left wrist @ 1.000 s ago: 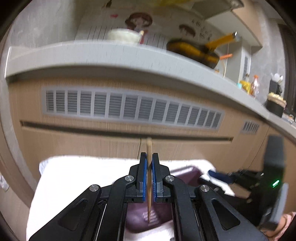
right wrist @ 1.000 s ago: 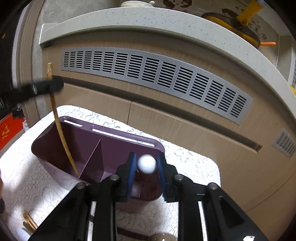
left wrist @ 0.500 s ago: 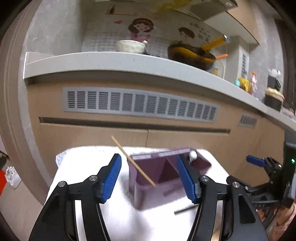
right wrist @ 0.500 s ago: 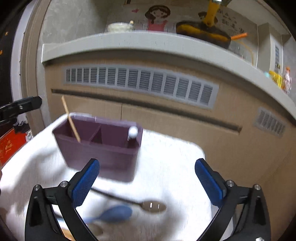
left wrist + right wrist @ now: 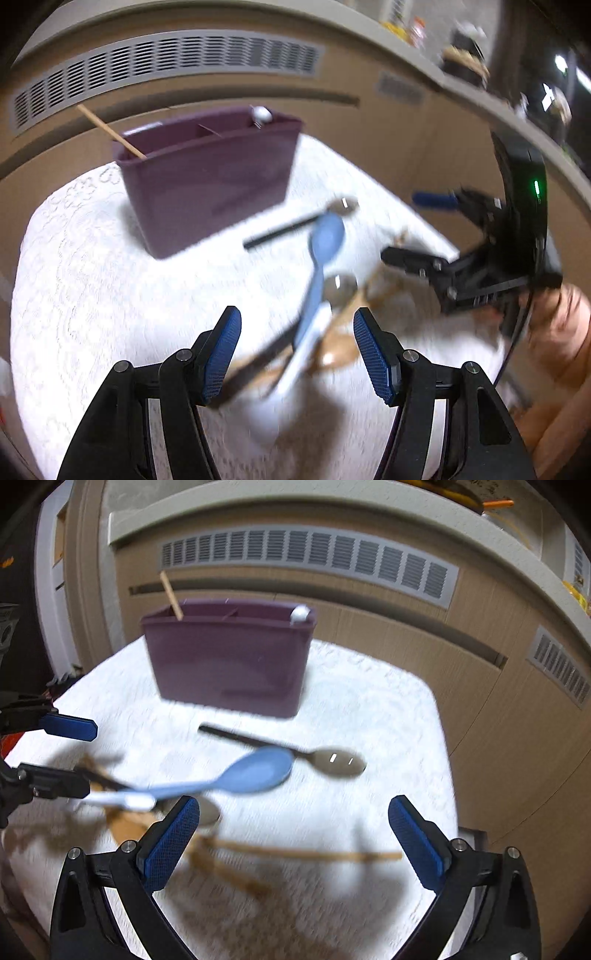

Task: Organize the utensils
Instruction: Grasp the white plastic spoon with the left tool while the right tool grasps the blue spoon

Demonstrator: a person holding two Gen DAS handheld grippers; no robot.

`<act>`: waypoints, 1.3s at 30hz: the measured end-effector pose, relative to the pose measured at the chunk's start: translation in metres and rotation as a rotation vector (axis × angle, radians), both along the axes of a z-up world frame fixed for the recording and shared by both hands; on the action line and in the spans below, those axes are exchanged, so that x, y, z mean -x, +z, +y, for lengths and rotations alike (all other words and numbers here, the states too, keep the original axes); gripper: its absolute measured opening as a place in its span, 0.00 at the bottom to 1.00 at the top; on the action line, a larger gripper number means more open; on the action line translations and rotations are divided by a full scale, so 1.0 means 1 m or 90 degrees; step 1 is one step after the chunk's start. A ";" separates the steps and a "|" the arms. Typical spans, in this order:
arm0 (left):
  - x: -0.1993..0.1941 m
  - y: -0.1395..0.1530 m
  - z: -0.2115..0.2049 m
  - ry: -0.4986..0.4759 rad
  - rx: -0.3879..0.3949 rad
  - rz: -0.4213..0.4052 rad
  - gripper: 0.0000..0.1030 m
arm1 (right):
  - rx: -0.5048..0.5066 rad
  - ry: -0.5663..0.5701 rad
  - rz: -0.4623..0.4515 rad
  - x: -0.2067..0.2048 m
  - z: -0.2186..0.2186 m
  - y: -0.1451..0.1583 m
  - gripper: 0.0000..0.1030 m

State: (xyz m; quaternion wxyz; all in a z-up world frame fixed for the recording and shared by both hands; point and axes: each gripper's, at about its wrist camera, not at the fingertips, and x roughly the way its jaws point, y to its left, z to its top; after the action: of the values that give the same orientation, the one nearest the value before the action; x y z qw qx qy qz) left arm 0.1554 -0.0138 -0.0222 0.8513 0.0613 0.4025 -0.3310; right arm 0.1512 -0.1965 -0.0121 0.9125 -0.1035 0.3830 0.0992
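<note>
A purple divided utensil holder (image 5: 210,181) (image 5: 229,661) stands on a white lace cloth (image 5: 92,295). A wooden chopstick (image 5: 110,133) (image 5: 170,595) leans in its left compartment and a white-tipped utensil (image 5: 261,114) (image 5: 300,613) stands in its right. In front lie a blue spoon (image 5: 321,254) (image 5: 236,775), a black-handled metal spoon (image 5: 299,223) (image 5: 295,753) and blurred wooden utensils (image 5: 295,854). My left gripper (image 5: 297,354) is open and empty above the spoon pile. My right gripper (image 5: 291,845) is open and empty above the wooden utensils.
Wood-look cabinet fronts with grey vent grilles (image 5: 306,561) rise behind the small table, under a pale counter (image 5: 424,62). The right gripper (image 5: 461,251) shows in the left wrist view, and the left gripper's fingers (image 5: 70,727) show at the right wrist view's left edge.
Both grippers let go of their utensils, opened wide, pulled back from the holder and tilted down over the loose utensils. The chopstick and white-tipped utensil now stand in the holder.
</note>
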 end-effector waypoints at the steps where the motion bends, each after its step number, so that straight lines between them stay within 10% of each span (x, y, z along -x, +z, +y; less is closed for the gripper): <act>1: 0.007 -0.003 -0.002 -0.012 -0.026 -0.005 0.61 | -0.007 0.002 0.007 0.002 0.000 -0.002 0.95; 8: 0.027 -0.022 -0.011 -0.053 -0.116 -0.011 0.44 | -0.050 -0.005 0.025 0.005 0.000 -0.004 0.93; 17: 0.004 -0.029 0.000 0.000 -0.117 0.015 0.27 | -0.059 0.007 0.046 0.004 0.009 -0.008 0.91; 21: -0.002 -0.028 0.003 0.014 -0.092 0.028 0.09 | -0.059 0.013 0.046 0.004 0.013 -0.006 0.91; 39: -0.003 -0.003 0.073 0.193 0.093 -0.023 0.08 | -0.099 -0.150 0.108 -0.056 0.029 -0.024 0.77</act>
State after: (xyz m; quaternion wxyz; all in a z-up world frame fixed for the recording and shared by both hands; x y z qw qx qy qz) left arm 0.1584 0.0597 -0.0257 0.9007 -0.0564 0.3666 -0.2262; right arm 0.2073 -0.1678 -0.0366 0.8874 0.0217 0.4595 0.0288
